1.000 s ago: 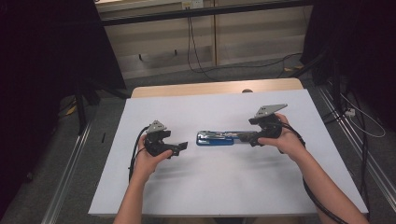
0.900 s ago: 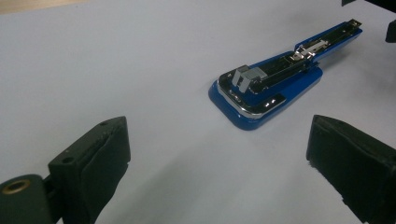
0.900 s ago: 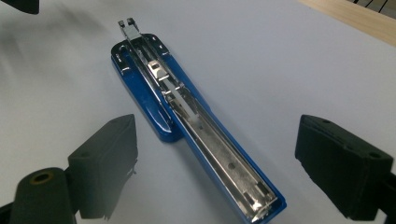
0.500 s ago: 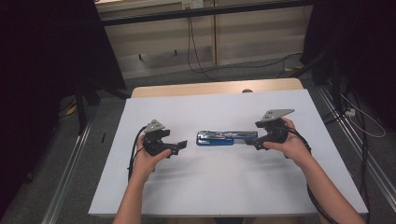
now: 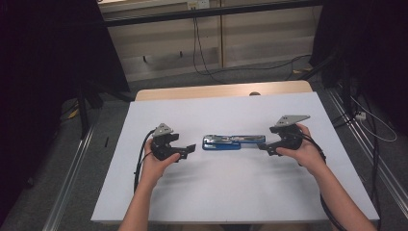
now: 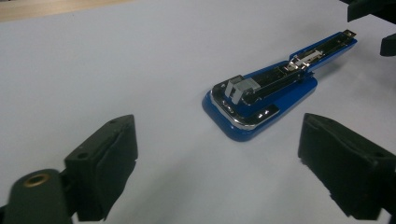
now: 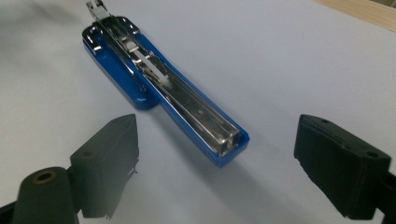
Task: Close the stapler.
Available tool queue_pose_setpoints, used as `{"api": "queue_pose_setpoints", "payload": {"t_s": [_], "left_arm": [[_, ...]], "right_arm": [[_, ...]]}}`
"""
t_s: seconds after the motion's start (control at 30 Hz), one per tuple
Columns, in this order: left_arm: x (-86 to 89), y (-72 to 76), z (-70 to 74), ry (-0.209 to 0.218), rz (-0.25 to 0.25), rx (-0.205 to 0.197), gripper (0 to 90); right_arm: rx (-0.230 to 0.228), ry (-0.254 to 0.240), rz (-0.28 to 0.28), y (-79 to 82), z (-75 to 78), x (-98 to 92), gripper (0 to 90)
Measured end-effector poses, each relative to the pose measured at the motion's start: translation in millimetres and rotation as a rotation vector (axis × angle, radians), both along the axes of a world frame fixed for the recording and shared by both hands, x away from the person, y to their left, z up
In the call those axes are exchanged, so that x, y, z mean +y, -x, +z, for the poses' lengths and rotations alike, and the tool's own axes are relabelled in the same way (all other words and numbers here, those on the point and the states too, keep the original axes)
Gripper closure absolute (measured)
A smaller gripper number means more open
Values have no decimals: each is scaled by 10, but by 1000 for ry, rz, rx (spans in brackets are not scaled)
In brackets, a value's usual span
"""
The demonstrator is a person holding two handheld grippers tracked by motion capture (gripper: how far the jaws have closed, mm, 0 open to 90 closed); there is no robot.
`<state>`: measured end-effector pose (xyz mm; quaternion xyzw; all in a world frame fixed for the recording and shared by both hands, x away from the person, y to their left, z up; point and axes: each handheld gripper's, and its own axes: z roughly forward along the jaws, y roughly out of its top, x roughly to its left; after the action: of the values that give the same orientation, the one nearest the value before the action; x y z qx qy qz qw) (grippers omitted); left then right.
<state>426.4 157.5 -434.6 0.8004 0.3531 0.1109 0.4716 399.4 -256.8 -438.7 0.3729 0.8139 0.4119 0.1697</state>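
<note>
Dim room, white table in the middle

Flat white tabletop (image 5: 231,192) has a pale wooden edge strip (image 5: 216,90) on its far side; grey carpet floor (image 5: 57,192), black cables (image 5: 202,53) hanging over beige wall panels (image 5: 250,38) farther back.

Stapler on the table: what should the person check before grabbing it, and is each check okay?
1. Stapler lies flat on the white table cover: ok.
2. Left gripper is open and empty, though it has just been closing a little: ok.
3. Right gripper is open, with the stapler's narrow end just ahead, not touched: ok.
4. Stapler is swung open, metal channel showing: ok.
5. Staples loaded inside: cannot tell.
</note>
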Motion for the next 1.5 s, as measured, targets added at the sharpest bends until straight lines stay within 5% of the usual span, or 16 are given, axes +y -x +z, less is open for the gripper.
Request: {"api": "queue_pose_setpoints", "payload": {"t_s": [0.07, 0.2, 0.33, 0.53, 0.7, 1.17, 1.5], "left_arm": [[-37, 7, 0, 25, 6, 12, 172], [-111, 35, -12, 5, -11, -7, 259], [-137, 33, -6, 62, -20, -9, 468], [-216, 30, -50, 35, -49, 7, 732], [-291, 43, -86, 30, -72, 0, 852], [-397, -7, -168, 24, -77, -9, 900], [-511, -46, -229, -20, -95, -2, 900]], "right_arm": [[-2, -12, -7, 10, 6, -26, 163], [-17, -27, -30, 27, 29, -71, 198], [-10, 5, -37, 16, -10, -90, 199], [-24, 17, -42, 11, 9, -71, 187], [-16, 18, -37, -13, -15, -42, 184], [-19, 25, -33, 14, -27, -61, 183], [-6, 14, -56, 51, -64, -140, 183]]}}
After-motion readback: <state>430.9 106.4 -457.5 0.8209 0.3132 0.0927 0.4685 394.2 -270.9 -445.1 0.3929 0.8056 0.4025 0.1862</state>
